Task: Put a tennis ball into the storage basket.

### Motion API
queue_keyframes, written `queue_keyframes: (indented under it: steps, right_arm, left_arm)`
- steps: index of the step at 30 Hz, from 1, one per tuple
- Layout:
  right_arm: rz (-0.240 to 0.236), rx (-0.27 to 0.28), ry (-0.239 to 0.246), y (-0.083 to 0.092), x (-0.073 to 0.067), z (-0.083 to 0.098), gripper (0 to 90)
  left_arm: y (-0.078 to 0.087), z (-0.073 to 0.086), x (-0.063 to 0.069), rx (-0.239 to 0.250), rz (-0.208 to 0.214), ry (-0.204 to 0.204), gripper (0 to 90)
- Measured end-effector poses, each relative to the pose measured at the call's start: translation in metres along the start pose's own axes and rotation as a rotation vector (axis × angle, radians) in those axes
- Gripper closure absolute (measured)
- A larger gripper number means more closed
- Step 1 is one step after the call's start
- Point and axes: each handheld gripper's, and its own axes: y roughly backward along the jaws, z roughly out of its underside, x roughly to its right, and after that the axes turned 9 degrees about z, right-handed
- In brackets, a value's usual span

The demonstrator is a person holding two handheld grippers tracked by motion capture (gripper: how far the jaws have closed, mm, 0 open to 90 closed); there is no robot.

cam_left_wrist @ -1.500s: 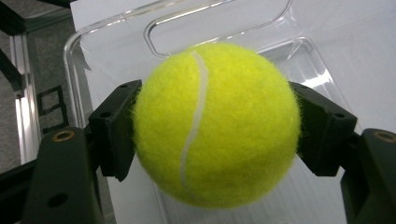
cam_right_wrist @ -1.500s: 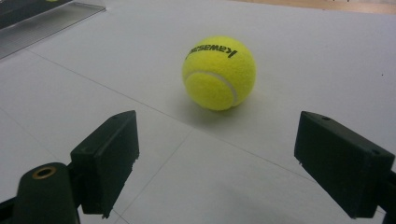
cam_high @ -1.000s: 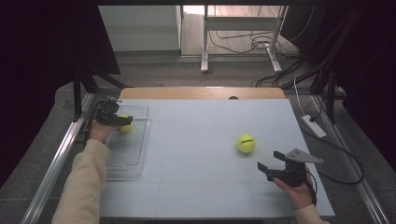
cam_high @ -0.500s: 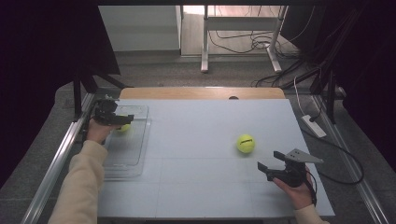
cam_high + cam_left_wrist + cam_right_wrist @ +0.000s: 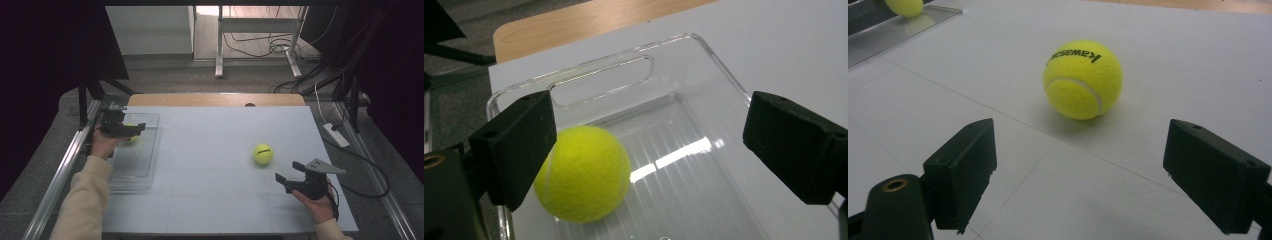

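Tennis ball [image 5: 583, 172], yellow felt, lying in the clear plastic tray [image 5: 704, 125] at table left; second ball [image 5: 263, 153] loose on the white table [image 5: 210, 145]. Likely light, springy, grippy nap, prone to roll; grip across the widest girth. Left gripper [image 5: 649, 145]: jaws just opened, wide, holding nothing. Right gripper [image 5: 1088, 175]: wide open, empty, near the second ball.

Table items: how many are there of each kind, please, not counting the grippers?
Tennis balls: 2, one in the tray, one on the table
Clear plastic tray: 1
Total: 3
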Motion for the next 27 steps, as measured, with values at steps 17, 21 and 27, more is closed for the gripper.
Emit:
queue_keyframes:
  steps: [17, 21, 27]
  right_arm:
    - [-0.006, 0.006, -0.003, -0.002, -0.001, -0.003, 14.1]
    - [-0.004, 0.005, 0.003, -0.002, -0.002, -0.002, 14.1]
    - [-0.010, 0.005, 0.012, -0.002, -0.003, -0.003, 14.1]
  left_arm:
    - [0.023, 0.000, 0.020, 0.099, 0.062, -0.044, 7.8]
    - [0.026, 0.000, 0.025, 0.123, 0.086, -0.051, 7.8]
    - [0.031, 0.005, 0.031, 0.132, 0.094, -0.054, 8.0]
